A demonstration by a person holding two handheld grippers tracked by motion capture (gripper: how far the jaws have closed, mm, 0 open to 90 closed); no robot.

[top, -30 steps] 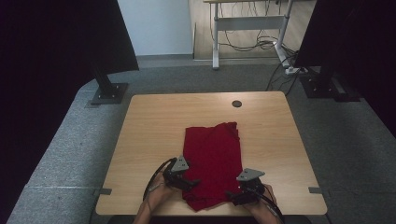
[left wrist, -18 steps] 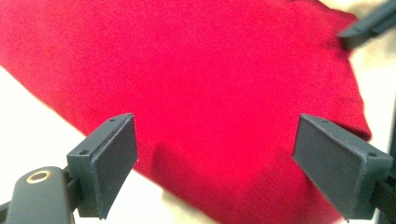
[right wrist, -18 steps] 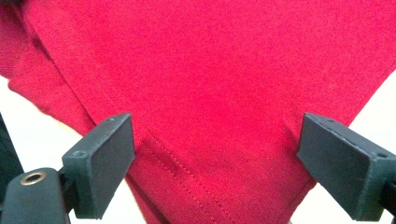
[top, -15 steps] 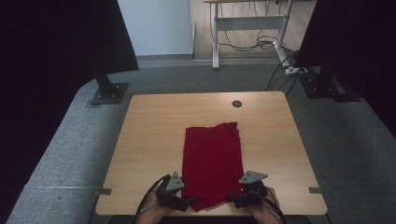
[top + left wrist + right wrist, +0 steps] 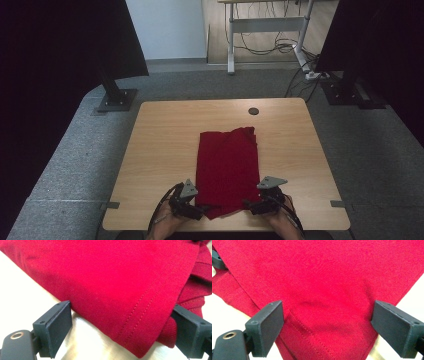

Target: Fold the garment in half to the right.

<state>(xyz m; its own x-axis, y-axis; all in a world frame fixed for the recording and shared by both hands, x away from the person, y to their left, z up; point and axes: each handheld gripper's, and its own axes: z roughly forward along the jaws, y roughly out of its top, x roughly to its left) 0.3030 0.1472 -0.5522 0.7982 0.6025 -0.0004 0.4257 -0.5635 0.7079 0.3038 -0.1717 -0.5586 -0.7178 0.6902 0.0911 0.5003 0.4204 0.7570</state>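
Each hand holds a black two-jaw gripper. The left gripper (image 5: 200, 210) and the right gripper (image 5: 249, 205) each carry a grey three-cornered plate on top, and a thin dark cable loops off each toward the table's near edge. In the left gripper view the left gripper (image 5: 120, 332) has matt black, blocky jaws with flat rectangular pads, small screw recesses at the corners and a brass-coloured ring in the housing at lower left. The right gripper (image 5: 327, 327) is built alike, brass ring included. The forearms are bare, with no sleeves.
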